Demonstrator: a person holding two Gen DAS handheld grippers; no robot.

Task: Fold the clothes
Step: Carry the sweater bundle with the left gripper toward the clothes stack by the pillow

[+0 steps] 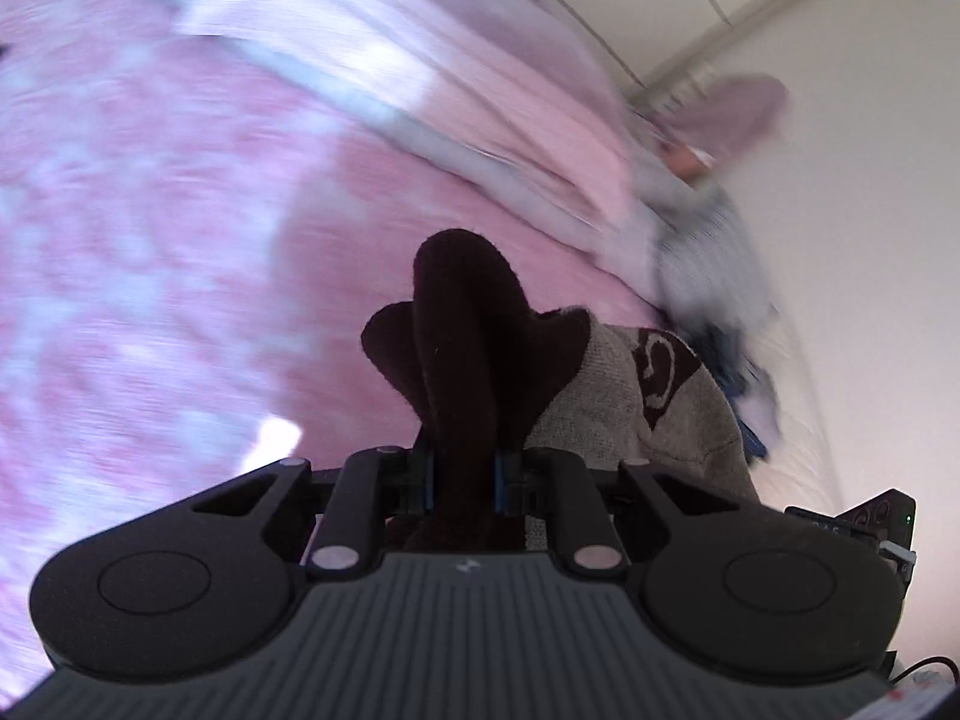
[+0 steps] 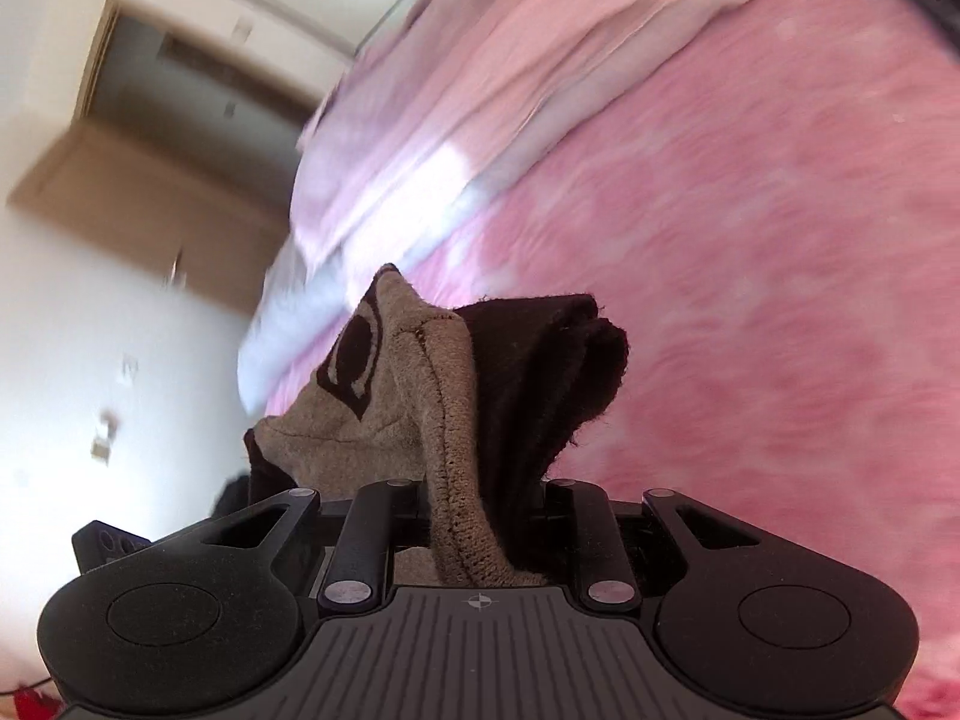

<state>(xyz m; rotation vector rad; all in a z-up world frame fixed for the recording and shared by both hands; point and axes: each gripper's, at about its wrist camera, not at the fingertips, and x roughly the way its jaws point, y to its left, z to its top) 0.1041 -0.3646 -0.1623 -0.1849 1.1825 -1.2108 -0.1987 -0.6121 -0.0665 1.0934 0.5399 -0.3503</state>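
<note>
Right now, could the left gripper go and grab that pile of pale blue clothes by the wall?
Probably not yet. The left gripper is shut on the brown garment, so its jaws are full. The blue clothes lie across the pink bedcover with nothing between, though blur hides detail.

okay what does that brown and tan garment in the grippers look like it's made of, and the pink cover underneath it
Garment: looks like a soft knit, perhaps fleece or wool blend; fuzzy nap, visible stitched seam, matte tan and dark brown panels. Pink cover: probably plush or brushed fabric, with mottled matte colour, but motion blur leaves that uncertain.
</note>
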